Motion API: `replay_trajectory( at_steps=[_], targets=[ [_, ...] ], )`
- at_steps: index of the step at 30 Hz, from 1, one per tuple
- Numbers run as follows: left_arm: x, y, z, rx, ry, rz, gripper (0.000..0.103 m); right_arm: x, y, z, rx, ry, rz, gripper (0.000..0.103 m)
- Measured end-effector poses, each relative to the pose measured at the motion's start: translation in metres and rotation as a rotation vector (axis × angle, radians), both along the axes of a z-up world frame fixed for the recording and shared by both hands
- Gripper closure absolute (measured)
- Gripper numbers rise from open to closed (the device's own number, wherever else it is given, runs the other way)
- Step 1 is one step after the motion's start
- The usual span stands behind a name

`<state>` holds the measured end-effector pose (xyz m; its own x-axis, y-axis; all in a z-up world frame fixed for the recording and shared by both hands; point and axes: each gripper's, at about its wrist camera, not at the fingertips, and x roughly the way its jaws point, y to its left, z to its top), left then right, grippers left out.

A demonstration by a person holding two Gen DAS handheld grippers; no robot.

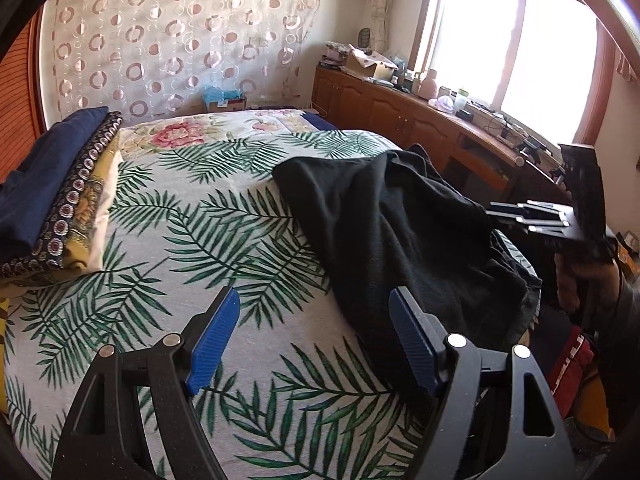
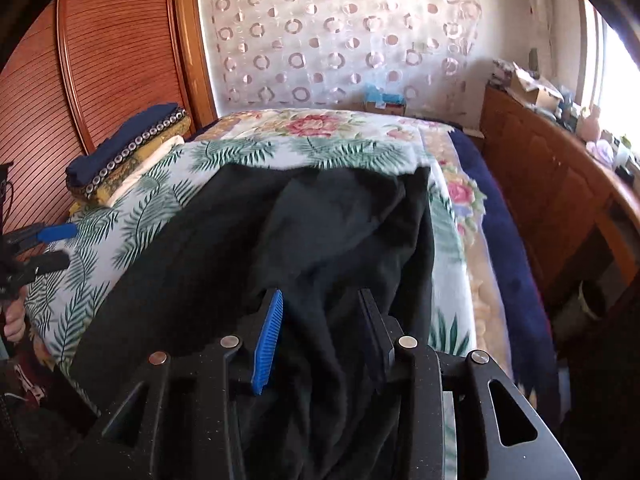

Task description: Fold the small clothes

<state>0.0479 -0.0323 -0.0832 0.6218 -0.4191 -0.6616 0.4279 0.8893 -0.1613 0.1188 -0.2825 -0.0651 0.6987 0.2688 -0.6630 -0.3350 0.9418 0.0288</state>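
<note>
A: Left wrist view — the left tongs [image 1: 314, 334] hang spread and empty over the palm-leaf bedspread [image 1: 200, 240]; the rumpled black fleece garment [image 1: 400, 232] lies just to their right, near the bed's edge.

B: Right wrist view — the right tongs [image 2: 320, 334] stand part open above that same cloth, pinching nothing that I can see. The spreading step, I'd judge — next, each needs a hem corner to pull flat.
</note>
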Motion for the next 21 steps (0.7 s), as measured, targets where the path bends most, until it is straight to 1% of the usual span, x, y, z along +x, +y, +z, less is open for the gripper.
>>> replay_trajectory(
  at_steps=[3,5,8,12,13,14,16,18,20,21],
  targets=[
    [-0.001,-0.008,-0.003,0.008,0.007,-0.016,0.025,-0.011,-0.005,-0.012,0.002,0.023,-0.002,0.064],
    [-0.002,-0.012,-0.004,0.012,0.009,-0.025,0.025,-0.014,-0.006,-0.020,-0.021,0.033,-0.004,0.064],
    [-0.004,-0.016,-0.004,0.016,0.014,-0.032,0.025,-0.014,-0.006,-0.024,-0.048,0.050,-0.010,0.064],
    [-0.004,-0.017,-0.005,0.019,0.020,-0.033,0.025,-0.015,-0.001,-0.026,-0.048,0.049,0.029,0.065],
    [-0.004,-0.017,-0.006,0.019,0.021,-0.033,0.025,-0.015,-0.001,-0.025,-0.057,0.045,0.034,0.082],
    [-0.004,-0.017,-0.006,0.018,0.022,-0.033,0.025,-0.016,0.000,-0.026,-0.056,0.044,0.044,0.090],
    [-0.004,-0.017,-0.006,0.017,0.022,-0.034,0.025,-0.020,-0.004,-0.020,-0.035,0.035,0.051,0.095],
    [-0.003,-0.017,-0.005,0.015,0.020,-0.034,0.025,-0.028,-0.014,-0.006,0.015,0.017,0.060,0.096],
    [-0.004,-0.016,-0.004,0.013,0.018,-0.034,0.025,-0.044,-0.025,0.009,0.013,-0.019,0.039,0.096],
    [-0.004,-0.016,-0.003,0.011,0.016,-0.035,0.025,-0.051,-0.032,0.016,0.018,-0.019,0.036,0.096]
  ],
)
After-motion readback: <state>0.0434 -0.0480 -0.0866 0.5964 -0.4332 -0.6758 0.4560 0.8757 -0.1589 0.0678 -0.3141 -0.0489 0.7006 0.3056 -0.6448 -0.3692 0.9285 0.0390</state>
